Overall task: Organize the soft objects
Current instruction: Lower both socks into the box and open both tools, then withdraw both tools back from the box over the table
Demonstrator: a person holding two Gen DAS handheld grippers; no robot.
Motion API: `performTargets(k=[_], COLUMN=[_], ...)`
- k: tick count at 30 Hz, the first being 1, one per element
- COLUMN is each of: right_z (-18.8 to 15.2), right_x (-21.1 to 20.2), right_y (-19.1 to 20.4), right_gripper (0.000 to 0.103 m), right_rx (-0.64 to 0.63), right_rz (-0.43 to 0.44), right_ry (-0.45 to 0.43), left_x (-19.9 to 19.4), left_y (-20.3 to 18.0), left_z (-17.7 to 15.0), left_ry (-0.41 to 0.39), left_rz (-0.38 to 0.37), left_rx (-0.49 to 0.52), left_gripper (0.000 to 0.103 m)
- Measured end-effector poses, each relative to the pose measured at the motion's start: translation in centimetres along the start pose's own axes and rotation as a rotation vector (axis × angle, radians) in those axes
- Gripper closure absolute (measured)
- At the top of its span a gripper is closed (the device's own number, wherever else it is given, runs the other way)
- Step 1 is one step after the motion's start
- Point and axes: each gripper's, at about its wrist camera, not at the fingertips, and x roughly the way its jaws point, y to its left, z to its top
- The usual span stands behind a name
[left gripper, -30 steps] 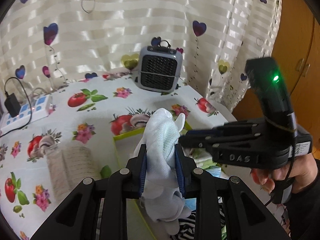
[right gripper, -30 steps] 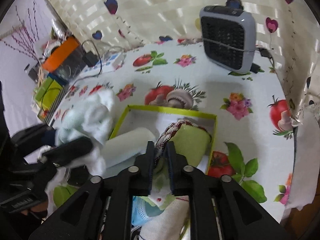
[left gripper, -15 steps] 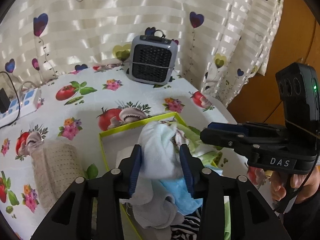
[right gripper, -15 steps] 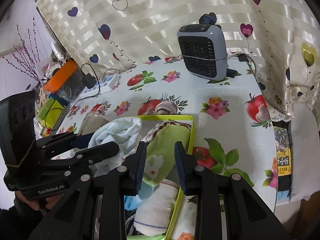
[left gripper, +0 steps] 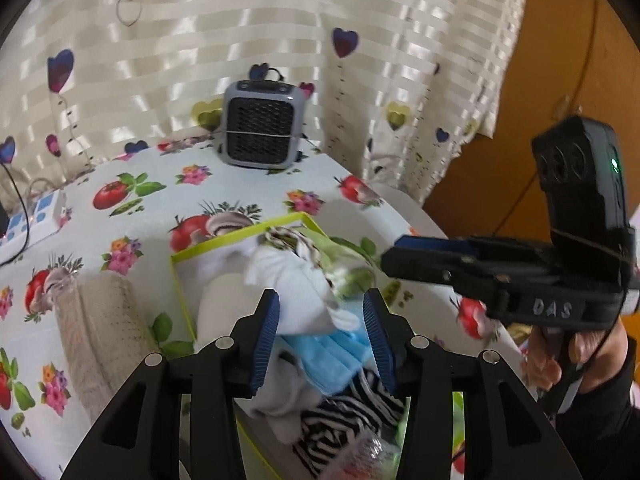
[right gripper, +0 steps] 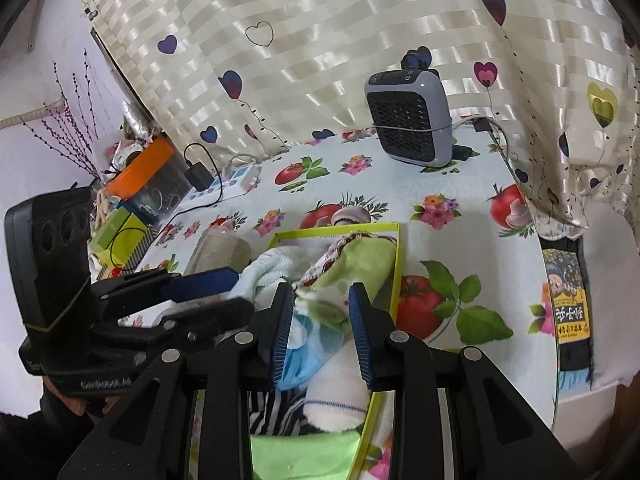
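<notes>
The left gripper (left gripper: 322, 336) jaws are opening, wide around the white knit sock (left gripper: 298, 292) lying in the lime-edged cardboard box (left gripper: 182, 284) on the tabletop; the sock's left edge lies close by a pad and could snag as the gripper lifts. The right gripper (right gripper: 322, 332), jaws half apart, grips nothing. Only its view shows the green sock (right gripper: 360, 264) at twelve o'clock.
</notes>
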Motion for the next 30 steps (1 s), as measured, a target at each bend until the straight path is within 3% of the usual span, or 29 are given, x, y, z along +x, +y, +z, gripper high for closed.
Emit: performTargets(k=[5, 10, 21, 30], right_z=[-1.1, -2.3, -6.2, -9.5], right_x=[-1.1, -1.8, -3.8, -5.1], right_y=[-0.3, 0.5, 5.1, 9.1], right_gripper=[0.073, 0.073, 0.073, 0.073], right_rx=[0.025, 0.037, -0.042, -0.130], right_rz=[-0.006, -0.005, -0.079, -0.190], right_ry=[-0.015, -0.025, -0.046, -0.050], left_x=[-1.6, -2.9, -6.9, -9.5], left_y=[-0.8, -1.3, -2.0, -2.9], left_z=[-1.3, -2.3, -6.0, -9.3], left_ry=[-0.001, -0.015, -0.056, -0.077], left_rz=[-0.041, -0.027, 0.093, 0.179], left_rx=[0.005, 0.005, -0.062, -0.095], left_gripper=[0.060, 0.060, 0.060, 0.060])
